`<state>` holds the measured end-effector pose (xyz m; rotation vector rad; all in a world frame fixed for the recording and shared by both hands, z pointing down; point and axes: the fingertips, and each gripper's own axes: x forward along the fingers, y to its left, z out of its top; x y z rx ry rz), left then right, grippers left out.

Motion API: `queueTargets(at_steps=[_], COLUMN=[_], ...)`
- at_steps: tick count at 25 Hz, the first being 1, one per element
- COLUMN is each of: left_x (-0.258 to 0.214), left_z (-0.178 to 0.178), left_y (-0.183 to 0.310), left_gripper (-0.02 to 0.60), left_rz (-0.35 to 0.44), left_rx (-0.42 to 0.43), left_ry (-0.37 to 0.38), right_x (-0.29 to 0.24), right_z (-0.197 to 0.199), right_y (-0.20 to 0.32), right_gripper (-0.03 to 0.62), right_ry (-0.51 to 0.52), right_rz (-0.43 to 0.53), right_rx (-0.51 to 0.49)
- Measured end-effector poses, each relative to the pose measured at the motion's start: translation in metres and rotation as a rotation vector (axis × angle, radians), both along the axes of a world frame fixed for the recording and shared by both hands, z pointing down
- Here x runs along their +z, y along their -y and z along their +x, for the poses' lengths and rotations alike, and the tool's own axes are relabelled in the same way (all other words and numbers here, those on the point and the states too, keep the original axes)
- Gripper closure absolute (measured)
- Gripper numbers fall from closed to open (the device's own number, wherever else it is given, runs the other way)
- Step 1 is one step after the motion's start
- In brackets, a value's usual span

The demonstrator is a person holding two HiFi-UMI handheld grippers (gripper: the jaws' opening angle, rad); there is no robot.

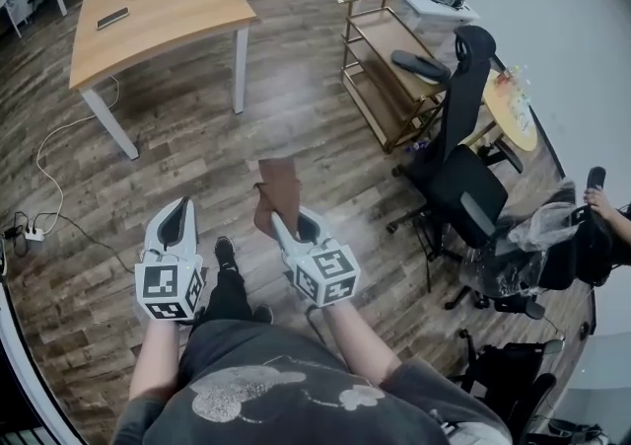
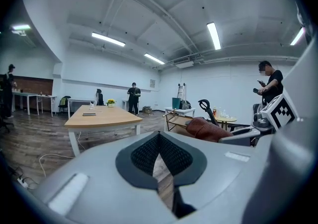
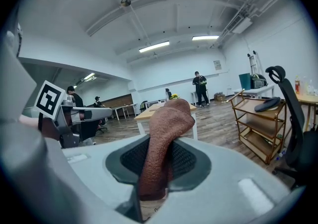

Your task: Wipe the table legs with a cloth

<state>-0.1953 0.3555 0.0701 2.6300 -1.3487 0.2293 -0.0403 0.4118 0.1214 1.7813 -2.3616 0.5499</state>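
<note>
A brown cloth (image 1: 277, 188) hangs out of my right gripper (image 1: 284, 222), which is shut on it; in the right gripper view the cloth (image 3: 164, 138) stands up between the dark pads. My left gripper (image 1: 177, 214) is beside it, shut and holding nothing, its pads (image 2: 144, 154) nearly meeting with only a thin slit between them. The wooden table (image 1: 158, 1) with white legs (image 1: 240, 69) stands a few steps ahead at the upper left, well apart from both grippers. The left gripper view shows the same table (image 2: 102, 117) and the cloth (image 2: 207, 128) off to its right.
A black office chair (image 1: 463, 177) and a gold shelf rack (image 1: 392, 78) stand to the right. A white cable and power strip (image 1: 34, 232) lie on the wood floor at left. A phone (image 1: 111, 17) lies on the table. Several people stand far back in the room.
</note>
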Motion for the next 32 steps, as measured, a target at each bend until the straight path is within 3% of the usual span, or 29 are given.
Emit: queueTargets(at_steps=[8, 16, 22, 27, 32], left_x=[0.011, 0.016, 0.026, 0.026, 0.038], left_z=[0.018, 0.039, 0.041, 0.047, 0.050], left_y=[0.097, 0.201, 0.264, 0.299, 0.331], left_gripper=[0.565, 0.563, 0.563, 0.563, 0.563], left_rz=[-0.028, 0.025, 0.003, 0.015, -0.004], left_rx=[-0.006, 0.027, 0.032, 0.107, 0.078], left_ry=[-0.027, 0.026, 0.026, -0.001, 0.010], right_x=[0.003, 0.008, 0.018, 0.022, 0.030], right_z=[0.030, 0.045, 0.044, 0.039, 0.050], right_y=[0.080, 0.188, 0.261, 0.306, 0.336], right_gripper=[0.507, 0.507, 0.507, 0.507, 0.507], right_ry=[-0.022, -0.018, -0.018, -0.034, -0.047], right_rz=[-0.025, -0.059, -0.095, -0.103, -0.116], right_rx=[0.026, 0.050, 0.036, 0.017, 0.002])
